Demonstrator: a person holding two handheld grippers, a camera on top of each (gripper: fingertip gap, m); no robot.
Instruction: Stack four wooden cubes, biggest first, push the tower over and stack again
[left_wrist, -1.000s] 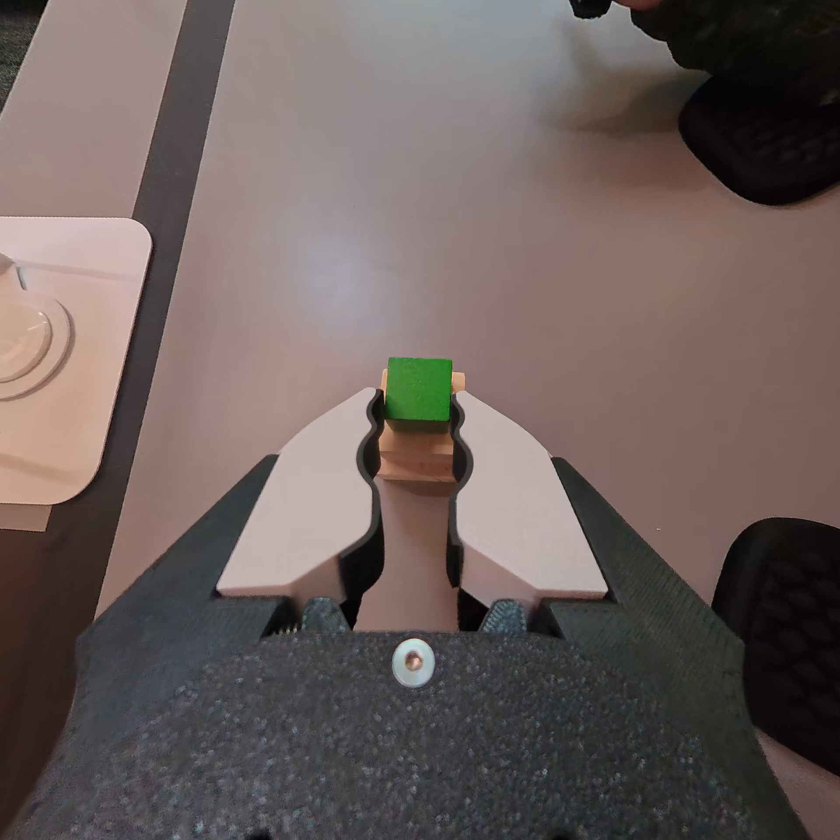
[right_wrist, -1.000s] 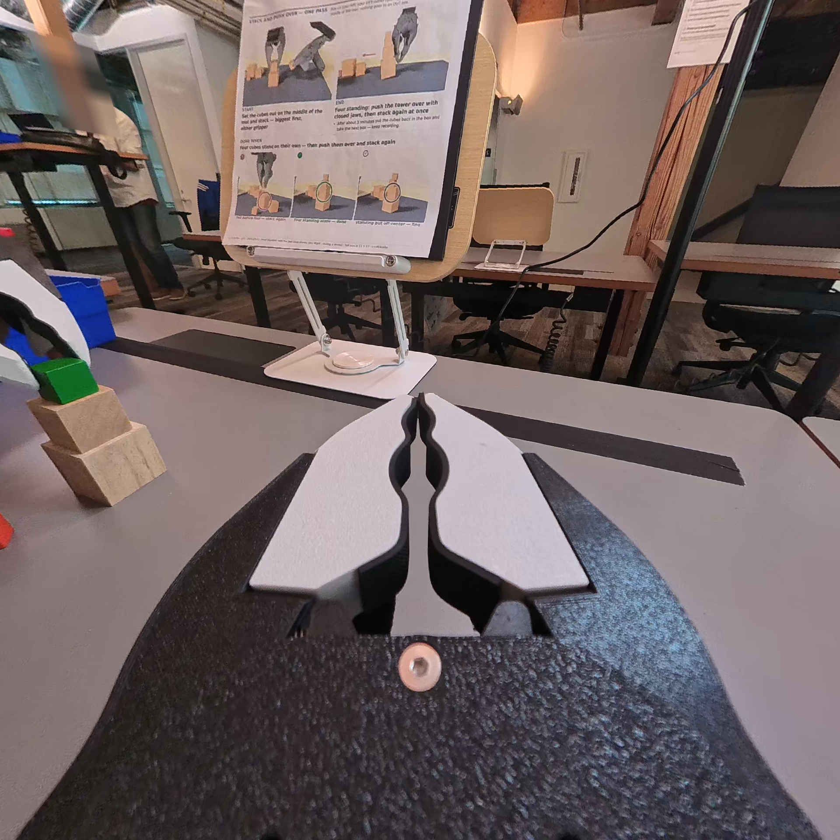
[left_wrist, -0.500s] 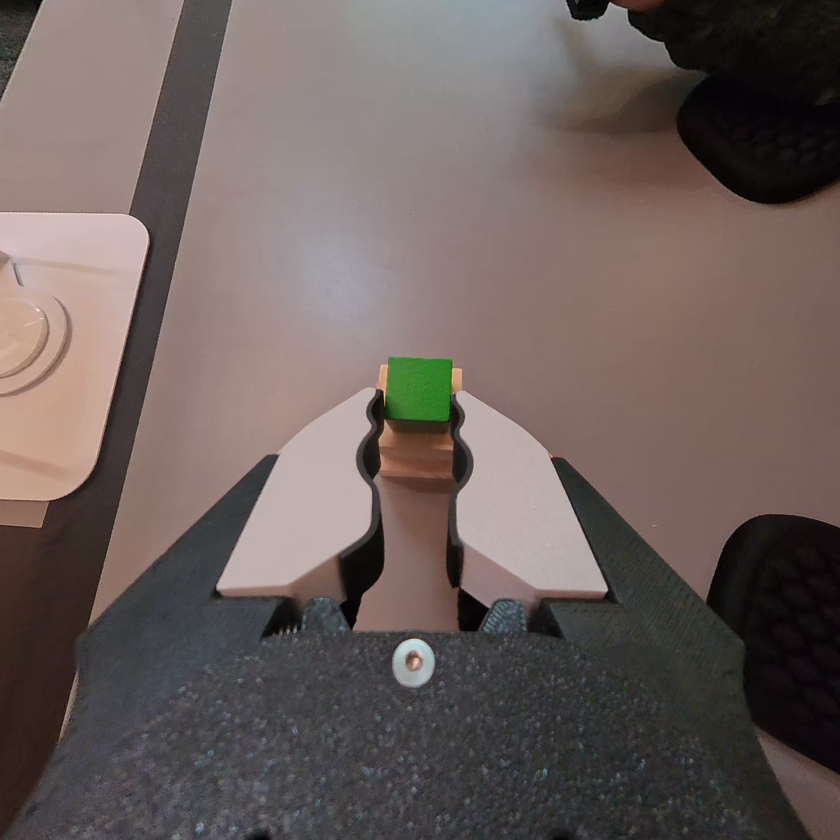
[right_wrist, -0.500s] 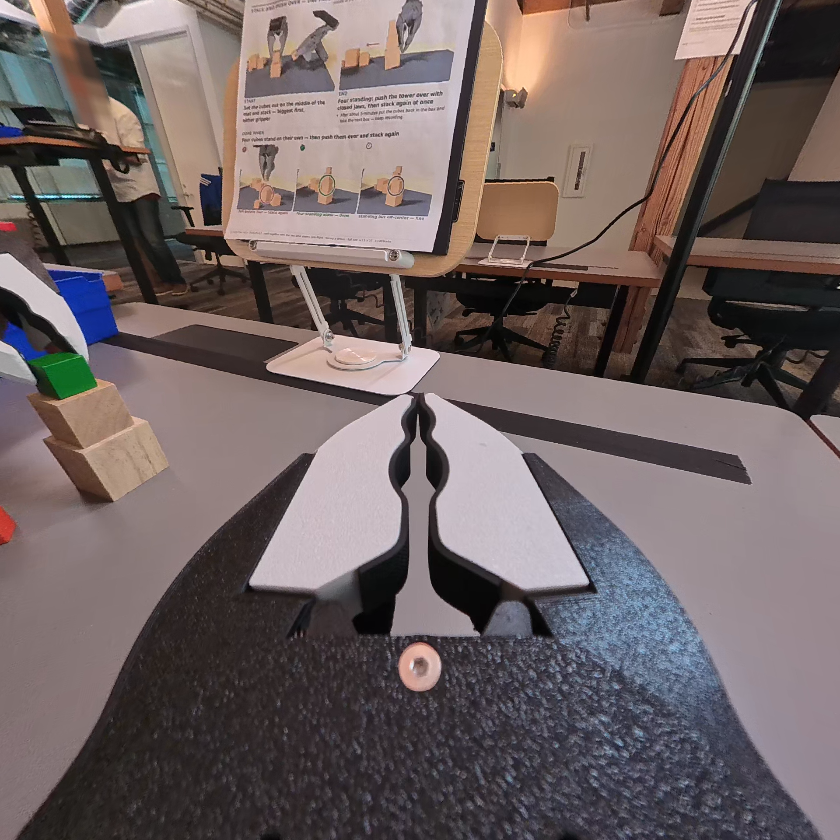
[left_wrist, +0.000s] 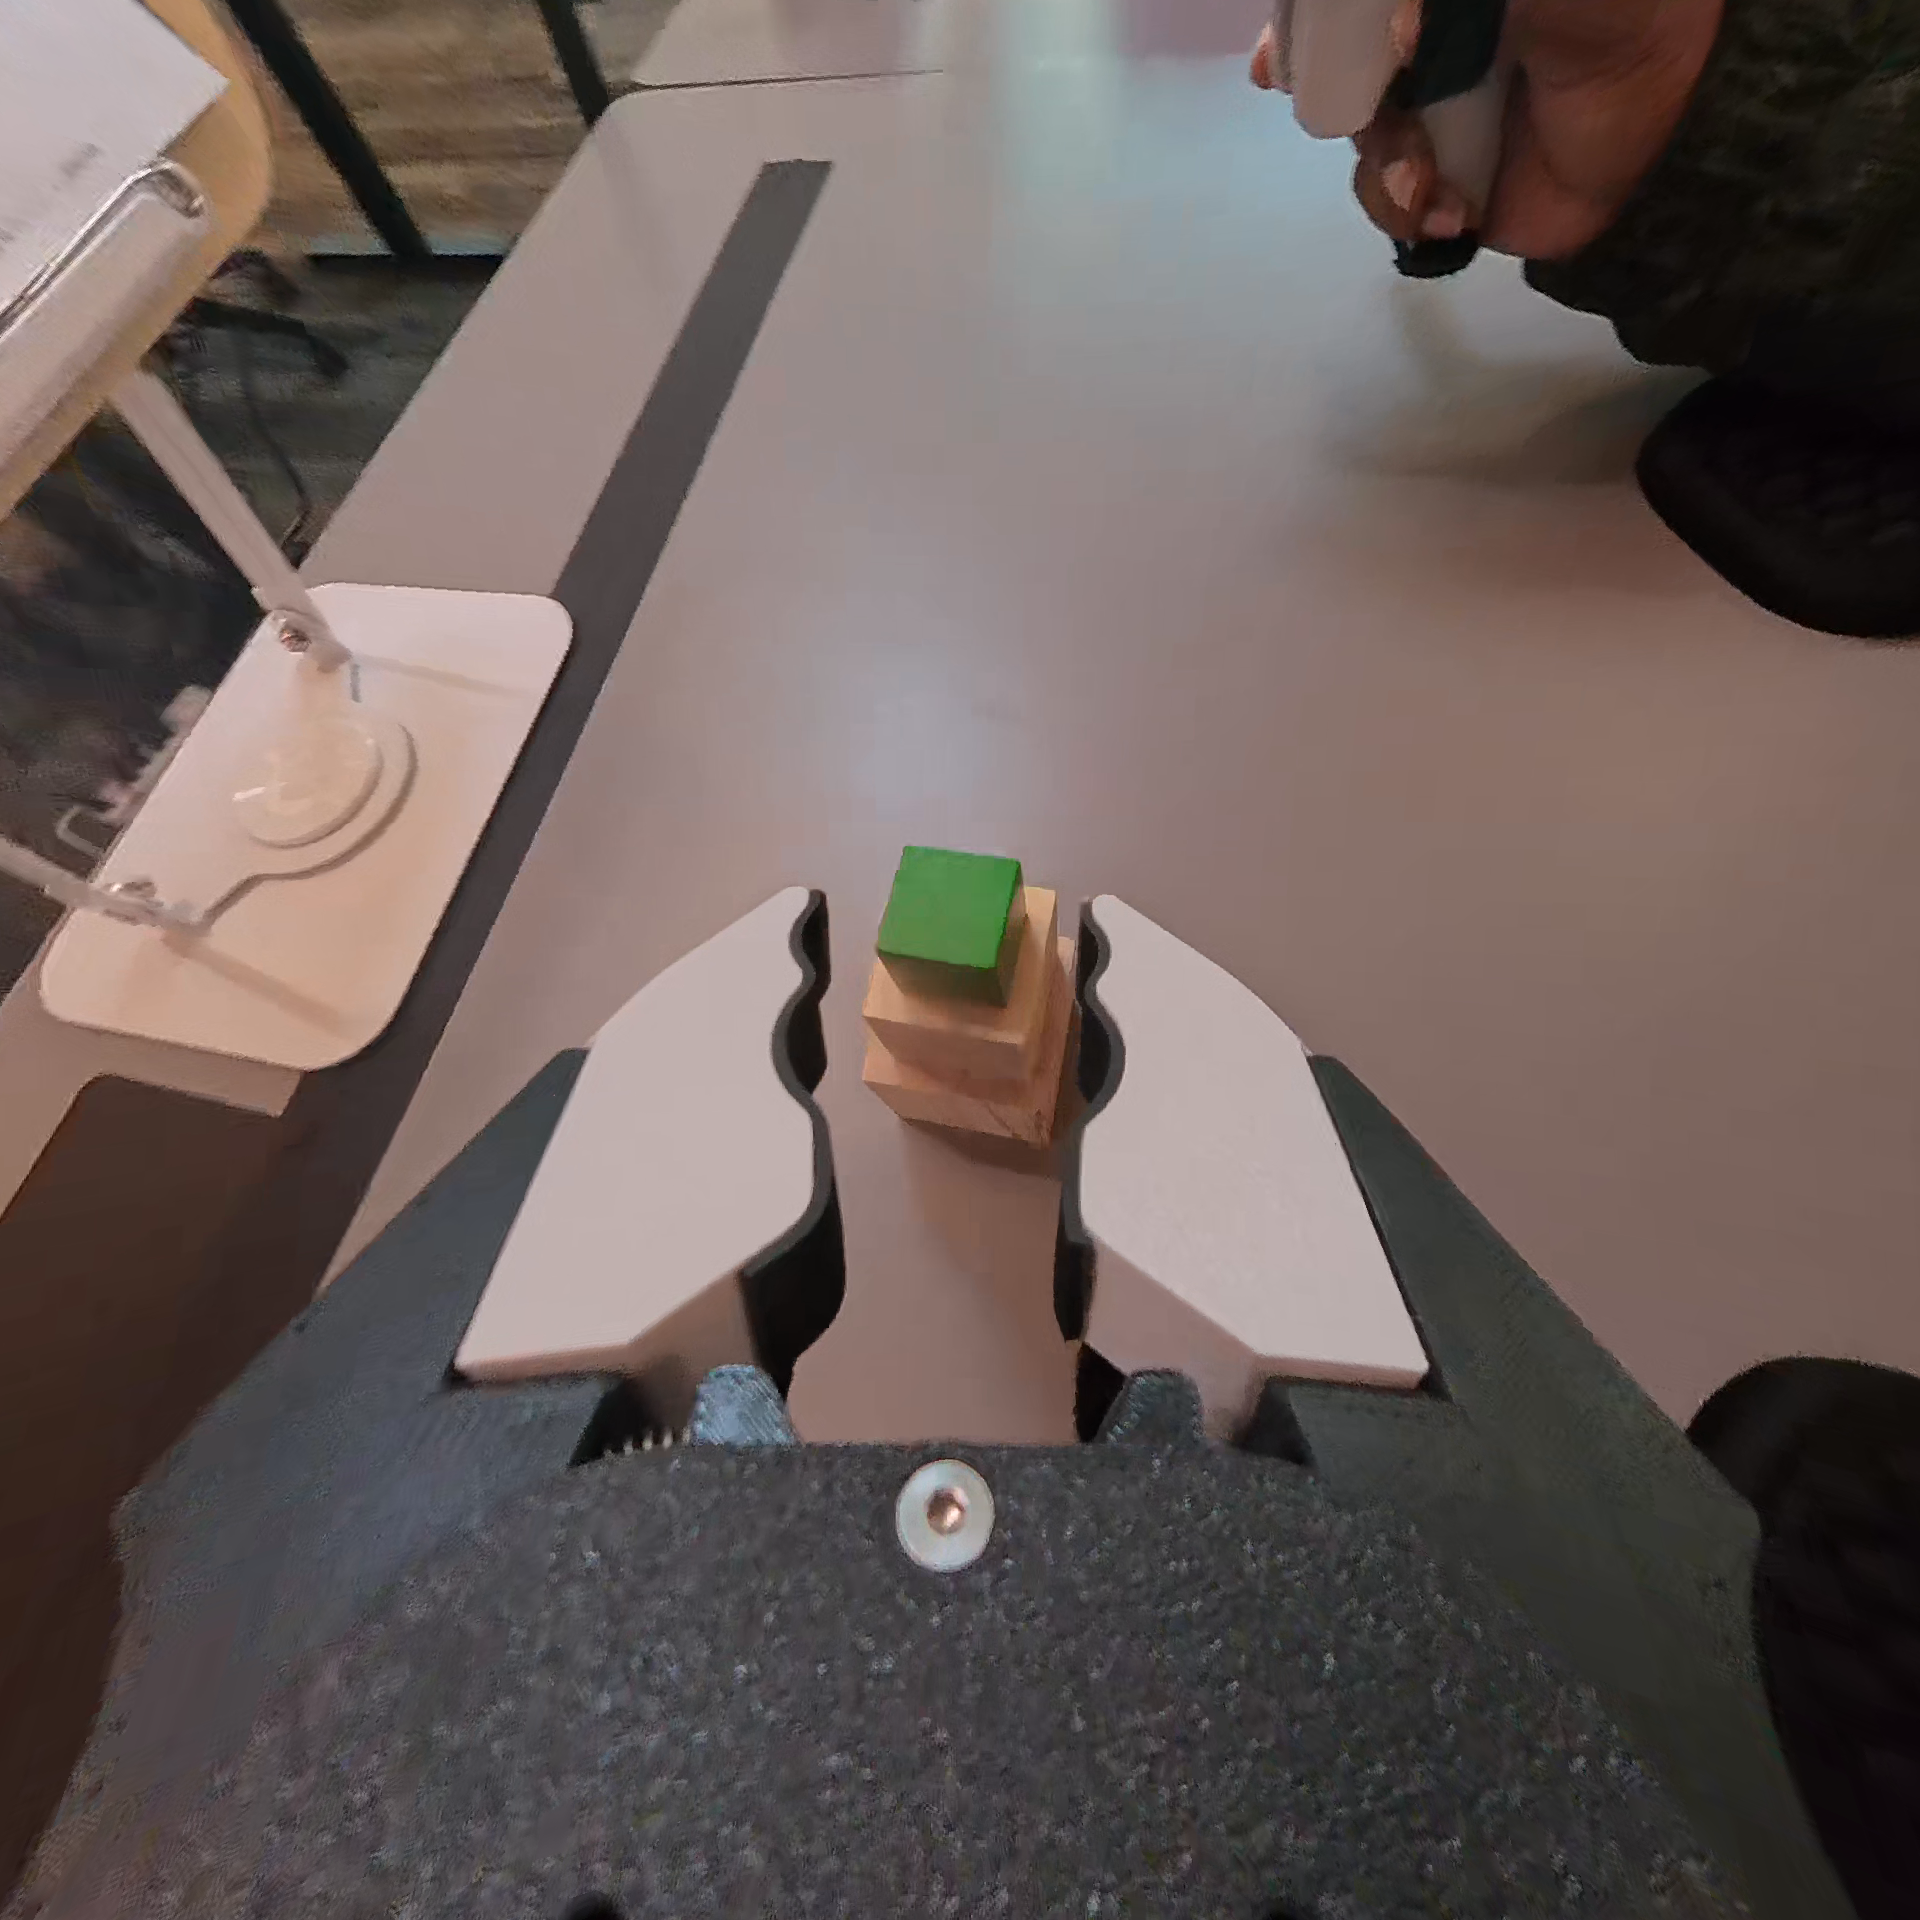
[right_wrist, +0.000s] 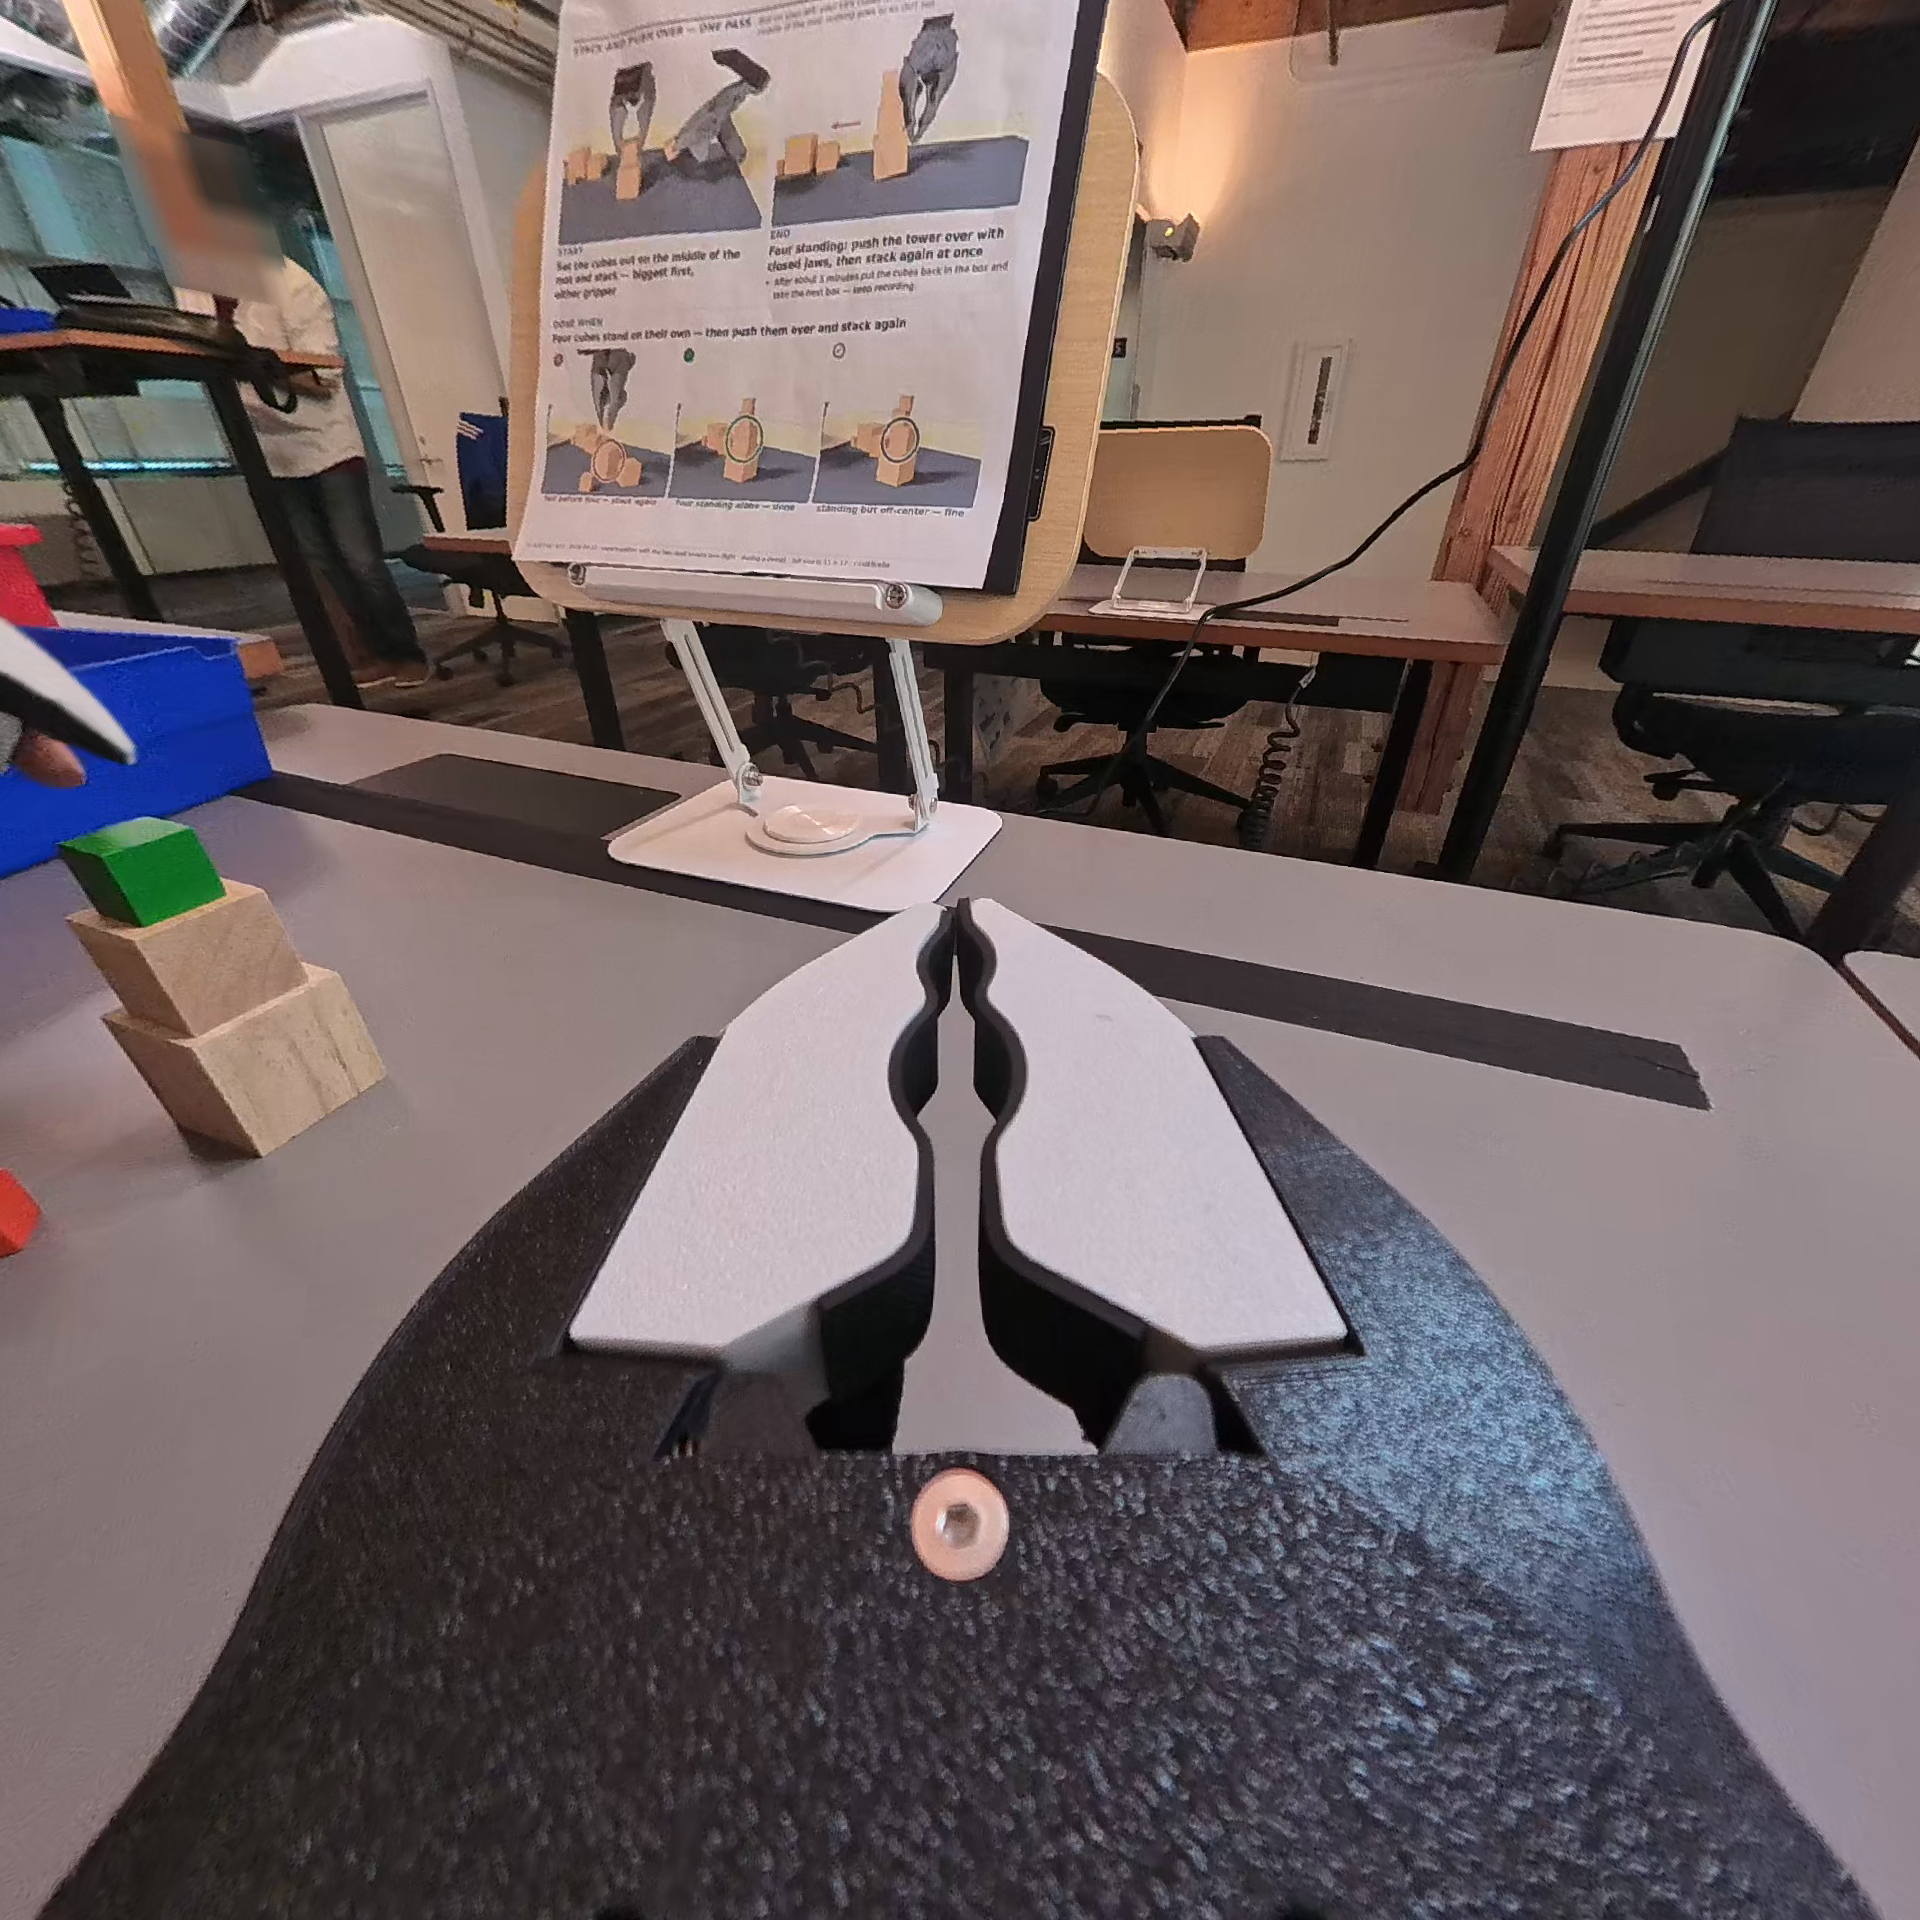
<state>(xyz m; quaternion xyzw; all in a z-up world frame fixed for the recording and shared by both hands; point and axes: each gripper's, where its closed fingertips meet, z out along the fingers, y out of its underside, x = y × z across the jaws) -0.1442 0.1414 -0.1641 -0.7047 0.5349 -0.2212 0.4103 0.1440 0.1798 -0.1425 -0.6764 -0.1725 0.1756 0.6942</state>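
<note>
Grey table (left_wrist: 1195, 540) — left gripper (left_wrist: 951, 935) perhaps released.

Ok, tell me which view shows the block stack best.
The right wrist view: the green block and both wooden blocks appear from the side, each step clear. The left wrist view looks down on the stack between open fingers, so the layers overlap.

Three stacked cubes (left_wrist: 966, 997), one stand (right_wrist: 821, 831).
</note>
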